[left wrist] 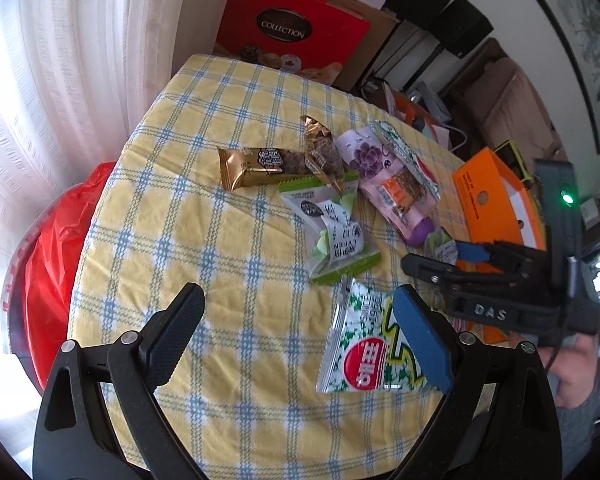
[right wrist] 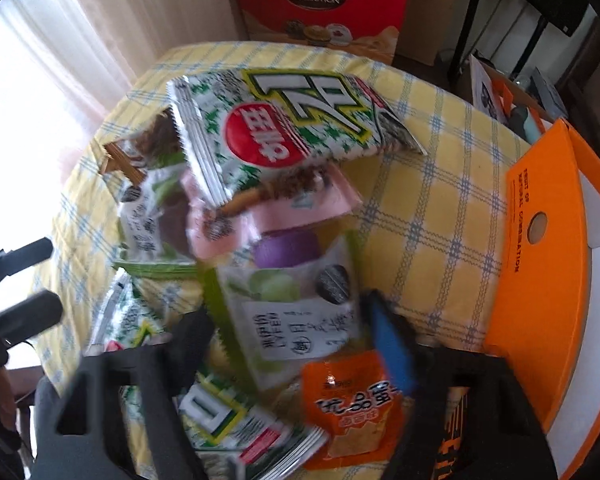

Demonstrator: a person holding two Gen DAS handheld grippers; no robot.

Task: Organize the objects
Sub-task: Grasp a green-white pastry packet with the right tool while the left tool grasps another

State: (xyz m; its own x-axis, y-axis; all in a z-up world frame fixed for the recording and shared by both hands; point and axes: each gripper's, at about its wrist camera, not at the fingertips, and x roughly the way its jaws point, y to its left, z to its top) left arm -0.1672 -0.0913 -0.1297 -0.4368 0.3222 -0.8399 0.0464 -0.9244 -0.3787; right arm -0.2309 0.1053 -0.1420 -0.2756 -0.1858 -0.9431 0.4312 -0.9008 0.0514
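On the checked tablecloth (left wrist: 148, 216), my left gripper (left wrist: 296, 340) hangs wide open and empty beside a green-and-white snack packet (left wrist: 364, 348). My right gripper (right wrist: 288, 336) straddles a clear green-edged snack bag (right wrist: 296, 304) near the orange box (right wrist: 540, 280); its jaws stand partly apart, and I cannot tell whether they pinch it.

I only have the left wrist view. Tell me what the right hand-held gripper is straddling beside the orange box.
Observer: The right hand-held gripper has a clear green-edged packet with a white label lying between its fingers. The picture is too blurred to tell whether the pads press on it.
Operator: Name anything else close to those fingers.
Observer: An orange snack packet lies flat beside the blue finger, overlapping the near end of the green-edged packet. The gripper itself mostly hides it from your view.
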